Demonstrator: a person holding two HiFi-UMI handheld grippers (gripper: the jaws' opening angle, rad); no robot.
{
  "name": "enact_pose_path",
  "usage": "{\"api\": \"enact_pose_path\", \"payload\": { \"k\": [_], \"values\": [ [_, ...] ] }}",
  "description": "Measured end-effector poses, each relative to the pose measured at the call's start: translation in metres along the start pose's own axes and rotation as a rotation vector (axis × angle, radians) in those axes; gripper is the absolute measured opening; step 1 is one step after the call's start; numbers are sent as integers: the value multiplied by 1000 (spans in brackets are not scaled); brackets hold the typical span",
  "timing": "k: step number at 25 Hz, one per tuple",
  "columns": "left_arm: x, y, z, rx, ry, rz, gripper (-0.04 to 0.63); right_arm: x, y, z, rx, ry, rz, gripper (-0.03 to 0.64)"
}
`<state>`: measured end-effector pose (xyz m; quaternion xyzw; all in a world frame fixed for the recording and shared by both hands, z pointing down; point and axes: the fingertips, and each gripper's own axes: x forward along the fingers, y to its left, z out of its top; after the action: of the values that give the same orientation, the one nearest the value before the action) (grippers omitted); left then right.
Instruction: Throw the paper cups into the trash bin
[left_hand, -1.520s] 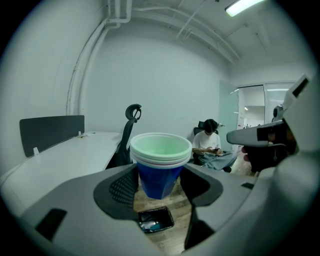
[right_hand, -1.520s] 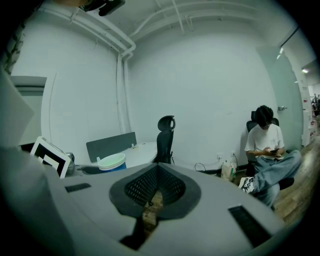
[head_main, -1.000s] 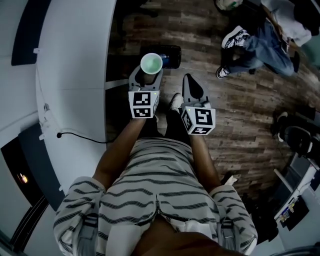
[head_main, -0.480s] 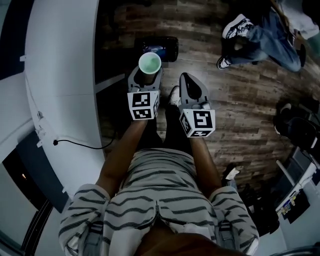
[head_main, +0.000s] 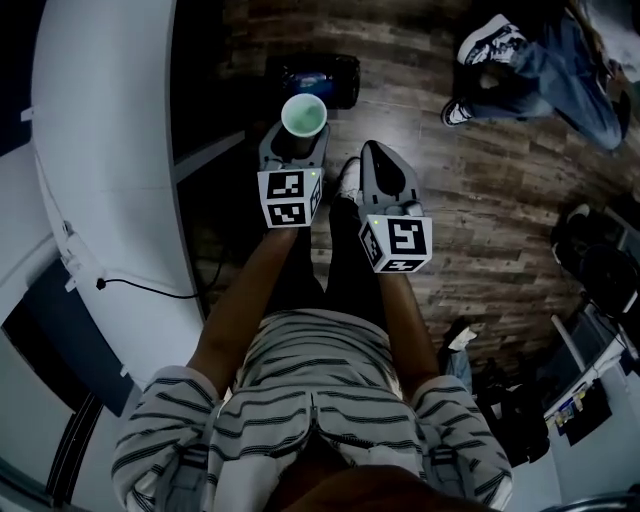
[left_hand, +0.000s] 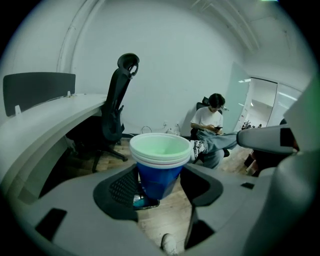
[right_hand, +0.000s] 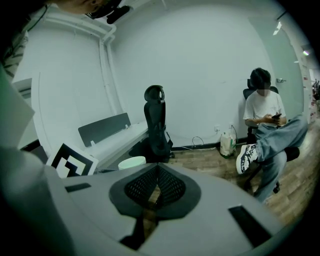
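Observation:
A stack of blue paper cups (head_main: 303, 117) with white rims and a pale green inside stands upright between the jaws of my left gripper (head_main: 298, 148), which is shut on it. In the left gripper view the cups (left_hand: 160, 157) fill the middle, with the pads of the left gripper (left_hand: 159, 184) pressed on the blue wall. My right gripper (head_main: 381, 165) hangs beside it to the right, shut and empty; in its own view the right gripper (right_hand: 157, 175) has its pads together. On the wooden floor just beyond the cups sits a dark bin-like container (head_main: 312, 80).
A curved white desk (head_main: 100, 150) runs along the left, with a cable (head_main: 150, 290) on it. A black office chair (left_hand: 117, 110) stands at the desk. A person (left_hand: 210, 125) sits ahead to the right, legs stretched out (head_main: 540, 60). Dark chairs (head_main: 600, 270) stand at the right.
The view has swung: the desk edge has slid left, the seated person's legs right and up. The dark container has moved up the frame. The left gripper still holds the cups.

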<state>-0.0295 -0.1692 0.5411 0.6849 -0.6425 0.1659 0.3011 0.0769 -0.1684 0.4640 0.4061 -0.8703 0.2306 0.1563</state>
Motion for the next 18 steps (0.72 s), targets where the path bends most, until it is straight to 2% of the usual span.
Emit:
{"api": "enact_pose_path", "payload": {
  "k": [10,18],
  "values": [
    [45,7,-52,-9,97,-6,281,16,-18,-38,30,30,-7,17],
    [83,5,-73,-15,124,-6,281,27,-26,-64,42,49,-3,18]
  ]
}}
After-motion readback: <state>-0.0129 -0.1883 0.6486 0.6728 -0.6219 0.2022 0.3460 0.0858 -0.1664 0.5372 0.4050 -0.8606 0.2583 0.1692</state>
